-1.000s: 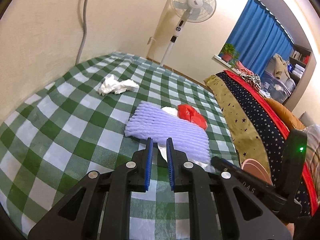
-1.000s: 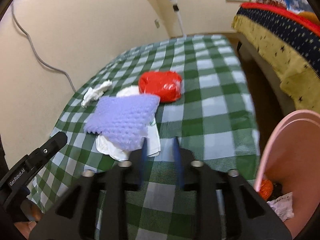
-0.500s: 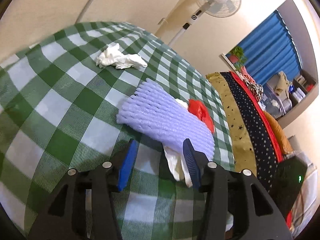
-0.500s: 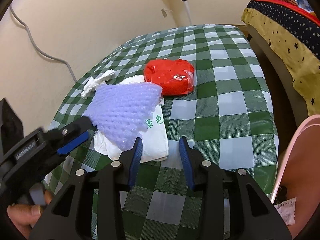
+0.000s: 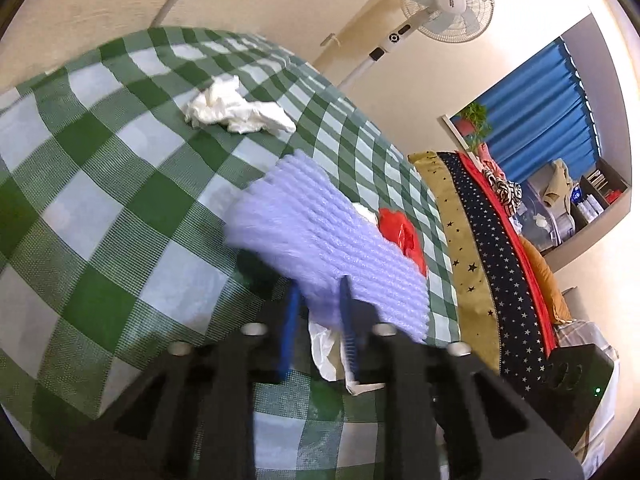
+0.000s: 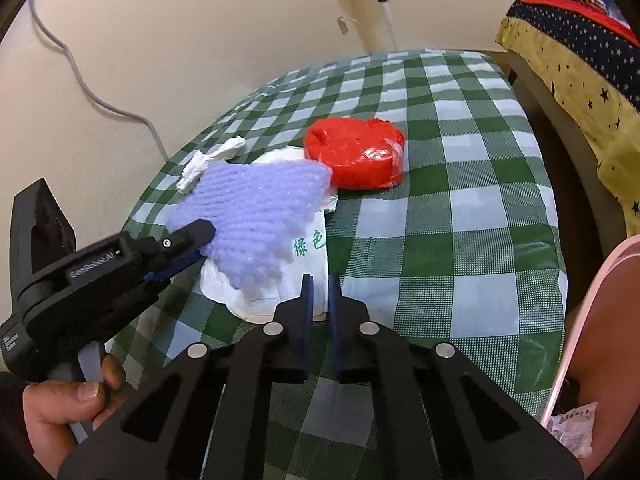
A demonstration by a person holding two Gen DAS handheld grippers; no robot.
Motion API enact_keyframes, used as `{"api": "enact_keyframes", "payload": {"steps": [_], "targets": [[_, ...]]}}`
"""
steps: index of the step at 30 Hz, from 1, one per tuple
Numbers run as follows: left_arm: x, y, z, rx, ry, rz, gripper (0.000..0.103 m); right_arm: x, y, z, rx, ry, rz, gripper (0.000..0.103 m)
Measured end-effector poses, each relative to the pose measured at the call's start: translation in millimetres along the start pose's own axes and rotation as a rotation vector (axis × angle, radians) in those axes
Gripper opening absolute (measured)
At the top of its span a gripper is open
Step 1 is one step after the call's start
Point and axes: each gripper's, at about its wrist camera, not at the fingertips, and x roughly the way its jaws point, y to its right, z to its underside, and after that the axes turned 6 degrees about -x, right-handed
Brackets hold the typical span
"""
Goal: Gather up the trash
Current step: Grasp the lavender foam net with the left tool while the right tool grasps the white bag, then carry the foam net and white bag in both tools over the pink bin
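Left claw, marked "GenRobot.AI", closing on purple foam net.

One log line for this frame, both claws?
left claw: closing on purple foam net | right claw: closing on white bag | red bag, tissue: on table

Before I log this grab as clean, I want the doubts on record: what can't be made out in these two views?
- Left gripper: its jaws are closing around the purple foam net; motion blur in the left wrist view hides the contact.
- White bag: mostly covered by the net in both views.
- Right gripper: closing at the bag's edge; whether it pinches the bag is unclear.
- Pink bin: cut off by the right edge of the right wrist view.
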Motion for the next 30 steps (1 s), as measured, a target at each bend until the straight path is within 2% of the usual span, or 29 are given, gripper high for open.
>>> {"api": "enact_keyframes", "payload": {"steps": [4,11,16,30], "targets": [[-14,3,-4,0.025,0.040,-0.013,0.010,-10,-6,-2,-0.013,0.022,-0.016,0.004],[-49,21,-8,0.130,0.119,-0.068,0.010,-35,-25,-3,-0.058,0.068,-0.025,0.002],[-75,29,-8,0.184,0.160,-0.102,0.010,-53,-37,0,-0.080,0.085,-0.008,0.002],[-116,45,14,0.288,0.182,-0.137,0.010,-107,-61,10,-0.197,0.146,0.148,0.002]]}}
